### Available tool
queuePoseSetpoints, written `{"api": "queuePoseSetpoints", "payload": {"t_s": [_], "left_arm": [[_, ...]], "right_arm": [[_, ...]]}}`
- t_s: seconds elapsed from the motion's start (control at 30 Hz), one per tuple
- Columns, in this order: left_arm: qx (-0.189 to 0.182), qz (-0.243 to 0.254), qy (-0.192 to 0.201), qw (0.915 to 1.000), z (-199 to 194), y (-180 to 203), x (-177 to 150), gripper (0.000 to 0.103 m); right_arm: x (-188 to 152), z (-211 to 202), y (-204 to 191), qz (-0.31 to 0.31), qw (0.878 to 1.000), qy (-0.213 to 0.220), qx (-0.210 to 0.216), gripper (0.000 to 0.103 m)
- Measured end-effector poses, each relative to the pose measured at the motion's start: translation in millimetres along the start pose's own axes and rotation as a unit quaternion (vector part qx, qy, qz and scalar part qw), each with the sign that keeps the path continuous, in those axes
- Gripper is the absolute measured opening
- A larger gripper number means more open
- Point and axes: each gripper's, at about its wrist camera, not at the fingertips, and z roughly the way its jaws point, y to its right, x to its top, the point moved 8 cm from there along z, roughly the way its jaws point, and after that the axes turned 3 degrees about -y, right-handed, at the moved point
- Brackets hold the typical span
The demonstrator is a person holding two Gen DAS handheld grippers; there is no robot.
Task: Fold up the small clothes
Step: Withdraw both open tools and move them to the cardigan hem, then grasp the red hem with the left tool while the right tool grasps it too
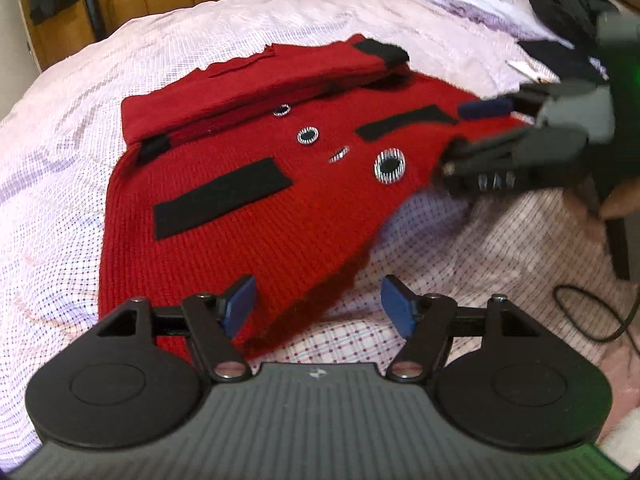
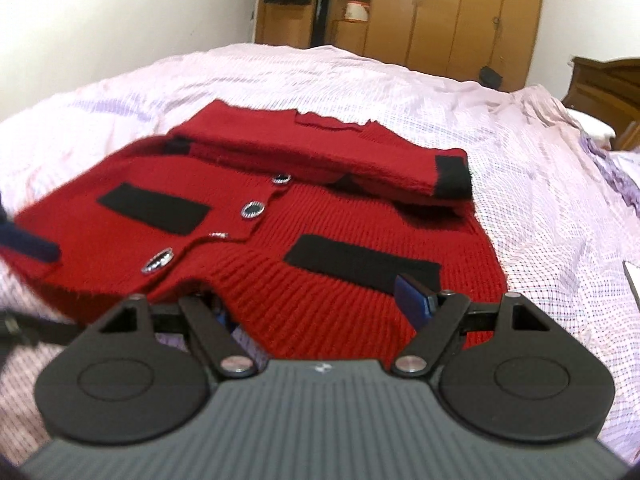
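Left wrist view: red cardigan (image 1: 248, 220) lies between left hand-held gripper (image 1: 320, 308) pads.

The cardigan (image 1: 256, 240) was coarse ribbed red knit with matt black felt-like patches and glossy buttons (image 1: 389, 166) rimmed in shiny metal. The bed sheet (image 1: 60, 208) was thin, crinkled cloth. The wardrobe (image 2: 460, 12) was smooth, faintly glossy wood.

- left gripper (image 1: 318, 306): black linkage arms, blue pads, ribbed grey body, round black discs
- right gripper (image 2: 320, 308): same build, silver pivot screws, green glow maybe
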Motion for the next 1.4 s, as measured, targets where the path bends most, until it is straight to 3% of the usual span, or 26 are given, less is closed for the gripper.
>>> {"api": "queuePoseSetpoints", "payload": {"t_s": [0.17,0.27,0.6,0.87,1.13,1.27,1.4], "left_arm": [[0.078,0.007,-0.013,0.9968,16.0,-14.1,-2.5,0.074],[0.100,-0.005,0.001,0.9950,17.3,-27.7,3.1,0.074],[0.088,-0.082,0.026,0.9924,32.4,-67.3,25.6,0.072],[0.074,-0.088,0.031,0.9929,39.2,-69.0,28.6,0.062],[0.058,-0.103,0.034,0.9924,37.8,-71.5,25.8,0.058],[0.059,-0.102,0.033,0.9925,37.6,-71.3,25.7,0.059],[0.056,-0.104,0.032,0.9925,37.2,-72.8,26.2,0.059]], "right_arm": [[2.3,-1.7,5.9,0.016,1.000,0.003,-0.001,0.079],[1.2,-1.7,9.0,0.020,1.000,-0.001,0.000,0.079],[-16.4,-7.3,29.1,0.014,0.999,-0.030,-0.010,0.079],[-30.6,-5.5,51.2,0.041,0.998,-0.046,-0.026,0.079],[-30.5,-8.8,53.1,0.045,0.998,-0.033,-0.021,0.078],[-29.6,-13.0,54.1,0.046,0.998,-0.022,-0.020,0.075],[-25.5,-14.3,57.1,0.050,0.998,-0.016,-0.018,0.062]]}}
